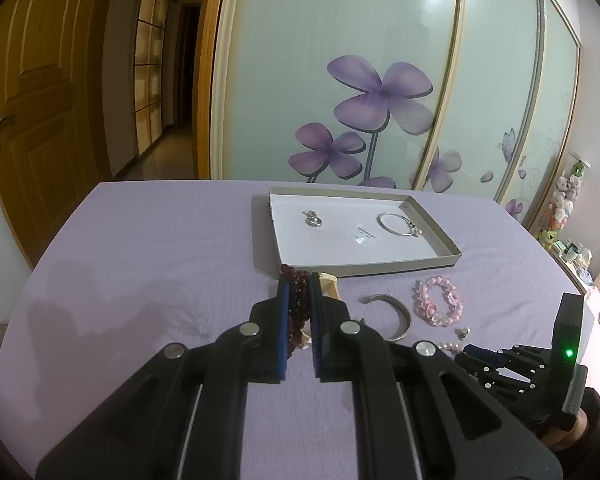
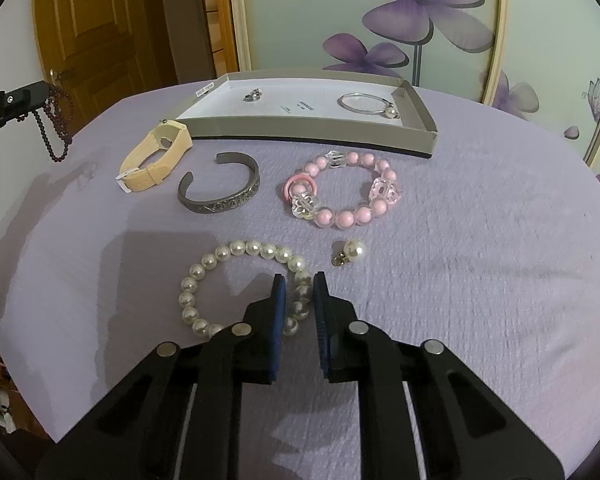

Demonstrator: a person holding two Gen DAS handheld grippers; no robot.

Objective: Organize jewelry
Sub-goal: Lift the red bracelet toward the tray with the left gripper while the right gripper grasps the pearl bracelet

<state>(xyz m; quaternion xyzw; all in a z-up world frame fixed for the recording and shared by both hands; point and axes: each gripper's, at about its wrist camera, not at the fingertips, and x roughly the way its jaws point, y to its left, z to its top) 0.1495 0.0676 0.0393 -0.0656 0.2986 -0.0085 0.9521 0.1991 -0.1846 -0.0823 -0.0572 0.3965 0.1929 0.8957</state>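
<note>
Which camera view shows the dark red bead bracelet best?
The right wrist view: the dark red bead bracelet hangs in loops from the left tongs, seen from the side. The left wrist view shows only a short stretch of its beads pinched between the blue pads.

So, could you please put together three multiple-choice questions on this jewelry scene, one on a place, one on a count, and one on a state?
1. Where does the silver bangle with a pearl lie?
A. inside the shallow box
B. on the purple cloth beside the watch
C. in the right gripper

2. How many pieces lie in the box?
A. none
B. two
C. five

3. What is the left gripper doing?
A. open over the box
B. shut on the dark red bead string
C. shut on the pink bracelet

Answers: 1 A, it rests on the box's white floor, near the right wall. 2 B, only the bangle and a small silver piece. 3 B, the beads sit pinched between its pads and dangle from it in the right wrist view.
</note>
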